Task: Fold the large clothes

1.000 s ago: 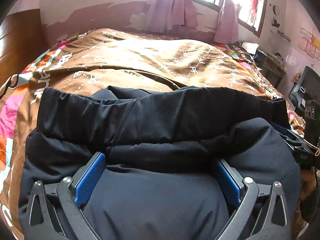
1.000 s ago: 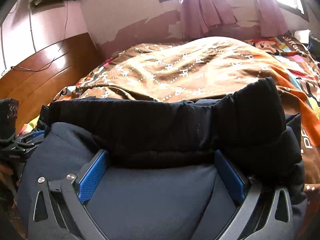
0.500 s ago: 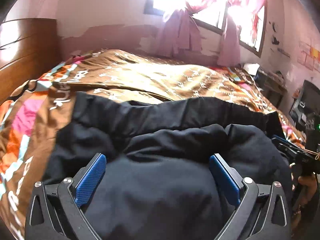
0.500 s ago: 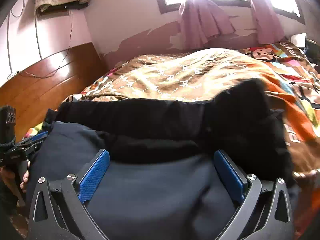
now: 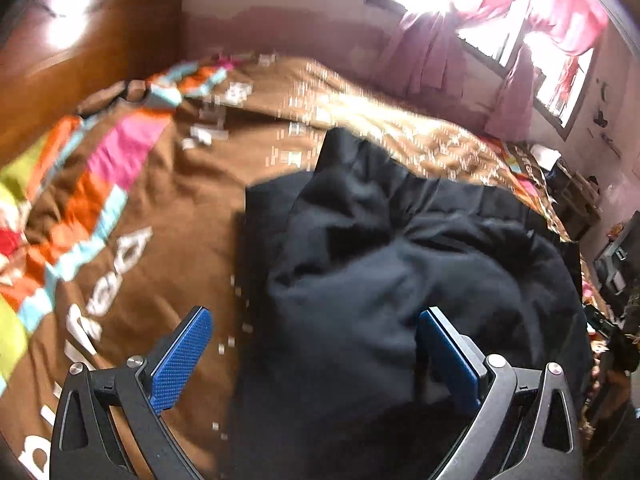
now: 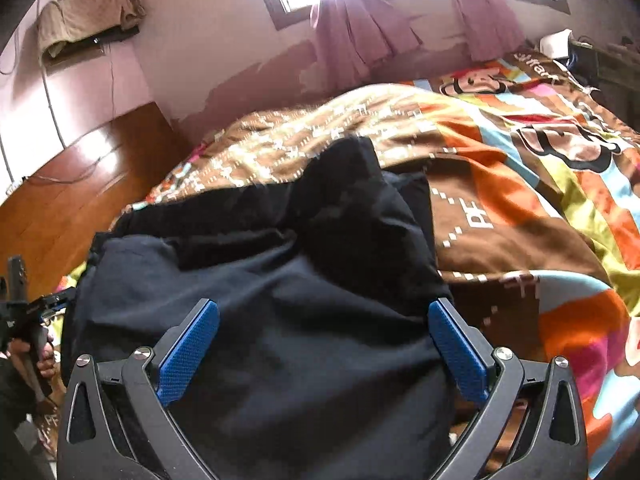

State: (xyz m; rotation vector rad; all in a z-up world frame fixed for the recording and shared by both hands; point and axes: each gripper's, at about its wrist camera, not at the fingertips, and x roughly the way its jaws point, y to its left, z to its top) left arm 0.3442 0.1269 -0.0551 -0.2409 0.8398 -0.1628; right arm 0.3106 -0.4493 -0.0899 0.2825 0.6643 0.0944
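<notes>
A large dark navy padded jacket point(image 5: 400, 272) lies bunched and partly folded on the bed; it also shows in the right wrist view point(image 6: 280, 280). My left gripper point(image 5: 316, 356) is open, at the jacket's left edge; its right pad is against the fabric and its left pad is over the bedspread. My right gripper point(image 6: 324, 344) is open above the jacket's near right part, with fabric between its blue pads. The left gripper and the hand that holds it point(image 6: 28, 320) show at the left edge of the right wrist view.
The bed has a brown bedspread point(image 5: 168, 208) with colourful stripes point(image 6: 560, 200). A wooden headboard point(image 6: 80, 184) stands at the left. Window with pink curtains point(image 6: 360, 32) is behind the bed. Furniture and clutter point(image 5: 616, 248) stand at the right.
My left gripper has swung left, off the jacket's middle to its left edge over the bedspread. My right gripper has turned right and risen a little. The jacket looks more bunched.
</notes>
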